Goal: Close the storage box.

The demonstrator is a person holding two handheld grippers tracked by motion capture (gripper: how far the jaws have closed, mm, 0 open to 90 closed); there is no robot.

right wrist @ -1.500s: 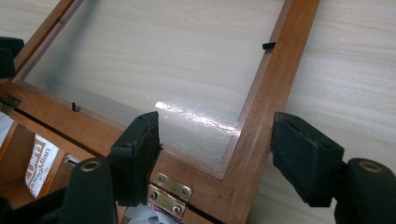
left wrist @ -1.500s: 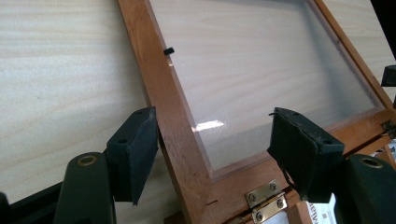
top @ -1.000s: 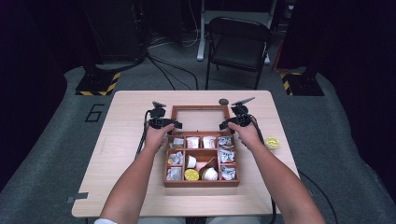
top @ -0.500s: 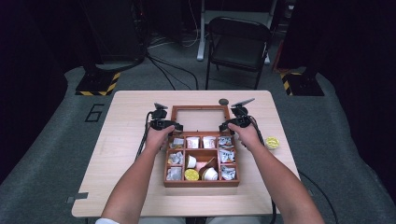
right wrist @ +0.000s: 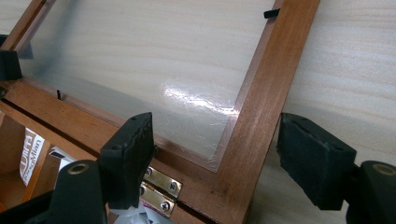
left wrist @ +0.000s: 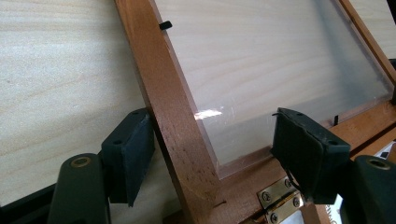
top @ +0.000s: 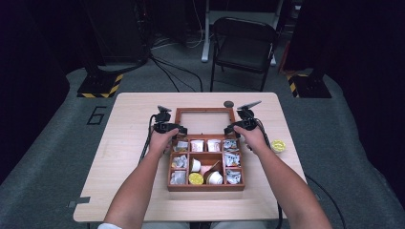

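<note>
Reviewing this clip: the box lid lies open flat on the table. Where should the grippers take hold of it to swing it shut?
Probably the lid's two wooden side rails, near the hinges, each gripper from its own outer side. The left gripper and right gripper already straddle those rails with open jaws. The clear panel looks too slick to pinch.

Odds and ends around the table
A yellow cup sits at three o'clock, a dark disc at twelve, a folding chair beyond.
</note>
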